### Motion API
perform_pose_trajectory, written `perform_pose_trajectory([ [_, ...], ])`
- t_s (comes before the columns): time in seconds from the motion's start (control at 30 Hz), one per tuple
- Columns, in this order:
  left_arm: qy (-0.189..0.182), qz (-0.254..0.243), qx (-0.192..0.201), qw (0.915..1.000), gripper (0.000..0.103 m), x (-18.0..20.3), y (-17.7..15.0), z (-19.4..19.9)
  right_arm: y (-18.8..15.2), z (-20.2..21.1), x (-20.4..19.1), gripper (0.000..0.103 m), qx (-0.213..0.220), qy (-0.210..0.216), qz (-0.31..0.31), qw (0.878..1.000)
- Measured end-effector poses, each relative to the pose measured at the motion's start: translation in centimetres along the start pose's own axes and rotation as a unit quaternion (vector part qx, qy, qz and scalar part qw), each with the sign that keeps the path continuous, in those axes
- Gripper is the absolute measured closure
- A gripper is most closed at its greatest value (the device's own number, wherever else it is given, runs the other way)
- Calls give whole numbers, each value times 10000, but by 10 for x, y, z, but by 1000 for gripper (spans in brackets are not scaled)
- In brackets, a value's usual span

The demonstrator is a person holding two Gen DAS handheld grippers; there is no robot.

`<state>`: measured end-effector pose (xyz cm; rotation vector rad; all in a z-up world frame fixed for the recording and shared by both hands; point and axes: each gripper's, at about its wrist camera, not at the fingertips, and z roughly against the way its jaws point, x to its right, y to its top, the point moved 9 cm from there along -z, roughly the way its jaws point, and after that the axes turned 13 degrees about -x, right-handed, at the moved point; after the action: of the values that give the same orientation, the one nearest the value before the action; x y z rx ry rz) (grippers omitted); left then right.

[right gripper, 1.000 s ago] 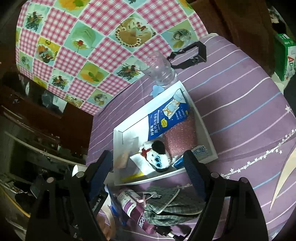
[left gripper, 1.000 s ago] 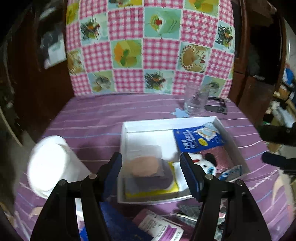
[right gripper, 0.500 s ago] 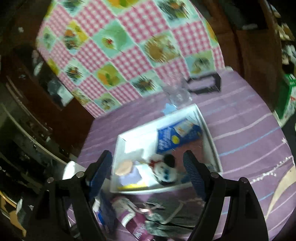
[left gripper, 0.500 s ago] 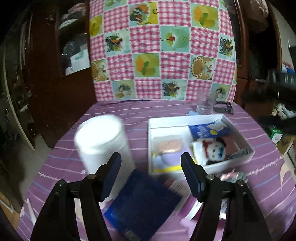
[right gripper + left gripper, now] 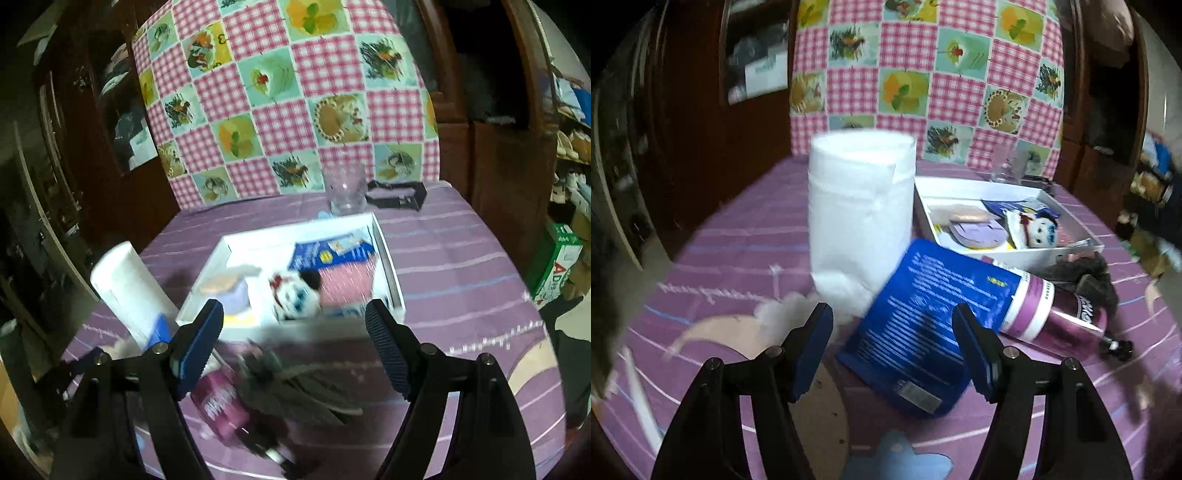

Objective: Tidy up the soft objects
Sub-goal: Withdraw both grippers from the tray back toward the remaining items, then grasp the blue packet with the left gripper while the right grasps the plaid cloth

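Observation:
A white tray (image 5: 960, 184) (image 5: 388, 258) on the purple tablecloth holds a panda plush (image 5: 1039, 230) (image 5: 295, 291), a peach puff on a lilac pad (image 5: 975, 225) (image 5: 225, 284), a blue packet (image 5: 328, 254) and a pink glittery pad (image 5: 345, 284). A tall white cotton roll (image 5: 858, 218) (image 5: 127, 291) stands left of the tray. A blue flat pack (image 5: 923, 325), a purple bottle (image 5: 1052, 314) (image 5: 219, 402) and a grey checked cloth (image 5: 1086, 273) (image 5: 295, 387) lie in front of the tray. My left gripper (image 5: 892, 347) is open above the blue pack. My right gripper (image 5: 293, 347) is open above the cloth.
A clear glass (image 5: 345, 192) and a black clip (image 5: 399, 194) stand behind the tray. A chequered cushion (image 5: 288, 96) backs the table. Dark wooden furniture surrounds it. A green-and-white box (image 5: 554, 266) sits on the floor at right.
Both grippers have pulled back toward the table's near edge and levelled out. The left view swung left, bringing the cotton roll and blue pack to its centre. Both stayed open and empty.

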<state>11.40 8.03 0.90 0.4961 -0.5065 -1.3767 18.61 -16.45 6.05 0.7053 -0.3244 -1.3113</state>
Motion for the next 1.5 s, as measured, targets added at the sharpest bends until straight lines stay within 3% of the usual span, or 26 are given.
perform_pose_trajectory([
  [0.13, 72, -7, -1, 10000, 35, 0, -3, -4, -22, -13, 20, 23, -60, 447, -408, 9981],
  [0.27, 60, -65, 53, 9999, 32, 2, -4, -1, -19, -14, 29, 23, 19, 916, -721, 9932],
  [0.53, -127, -37, 136, 9998, 28, 2, -2, 3, -24, -20, 22, 25, -42, 275, -93, 9996],
  [0.87, -374, 369, 488, 9974, 21, -22, 8, 24, -26, -20, 29, 41, -181, 610, -288, 9976],
  [1.07, -412, -358, 4, 9985, 21, 9, -6, 2, -28, -21, 24, 41, -238, 698, -286, 9969],
  [1.2, 6, -989, -46, 9951, 21, 37, -19, -8, -29, -25, 27, 41, -336, 808, -429, 9952],
  [1.23, 230, -1126, -97, 9933, 21, 42, -22, -11, -29, -25, 28, 41, -333, 842, -474, 9948],
  [1.3, 1047, -1427, -181, 9841, 21, 49, -27, -18, -28, -23, 29, 41, -314, 872, -523, 9943],
  [1.33, 1212, -1523, -187, 9807, 21, 53, -28, -20, -27, -23, 29, 41, -302, 864, -524, 9944],
  [1.43, 1051, -1668, -225, 9801, 21, 67, -31, -21, -27, -22, 29, 41, -324, 853, -470, 9947],
  [1.5, 1137, -1621, -280, 9798, 21, 69, -29, -24, -27, -23, 27, 41, -373, 879, -418, 9945],
])
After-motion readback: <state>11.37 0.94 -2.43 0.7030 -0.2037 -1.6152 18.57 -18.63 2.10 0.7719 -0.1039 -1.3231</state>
